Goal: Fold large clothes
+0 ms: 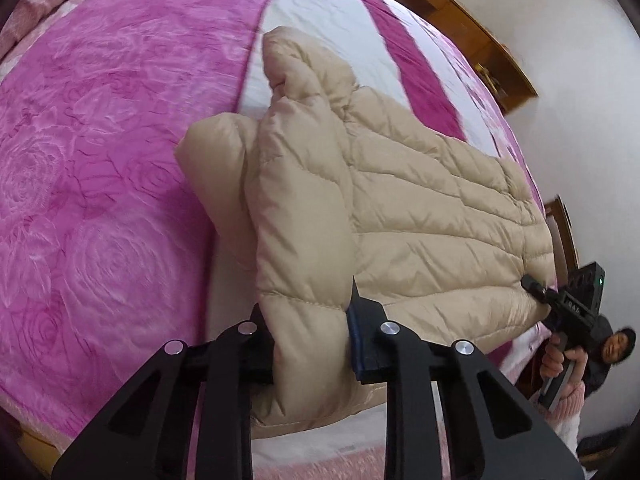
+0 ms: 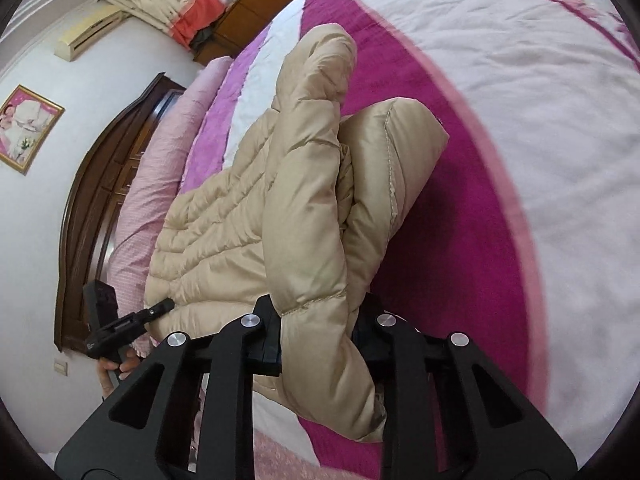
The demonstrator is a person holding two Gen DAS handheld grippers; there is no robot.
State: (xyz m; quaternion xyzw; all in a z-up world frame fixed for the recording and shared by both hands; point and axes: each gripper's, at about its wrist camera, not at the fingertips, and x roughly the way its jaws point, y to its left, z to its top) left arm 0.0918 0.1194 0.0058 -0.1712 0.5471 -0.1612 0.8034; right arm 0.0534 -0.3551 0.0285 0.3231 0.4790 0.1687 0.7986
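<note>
A beige quilted puffer jacket (image 1: 420, 216) lies on the pink and white bedspread (image 1: 100, 160). My left gripper (image 1: 310, 344) is shut on a thick fold at one bottom corner of the jacket. My right gripper (image 2: 316, 340) is shut on a fold at the other bottom corner of the jacket (image 2: 224, 224). Each gripper shows in the other's view: the right one (image 1: 536, 288) at the far hem, the left one (image 2: 160, 306) at the far hem. A sleeve (image 2: 320, 92) lies folded along the jacket's edge and the hood end bulges beside it.
The bed has a dark wooden headboard (image 2: 92, 208) with a pink pillow roll (image 2: 160, 168) along it. A wooden cabinet (image 1: 472, 24) stands past the bed. The person (image 1: 612, 348) holding the grippers shows at the bed's edge.
</note>
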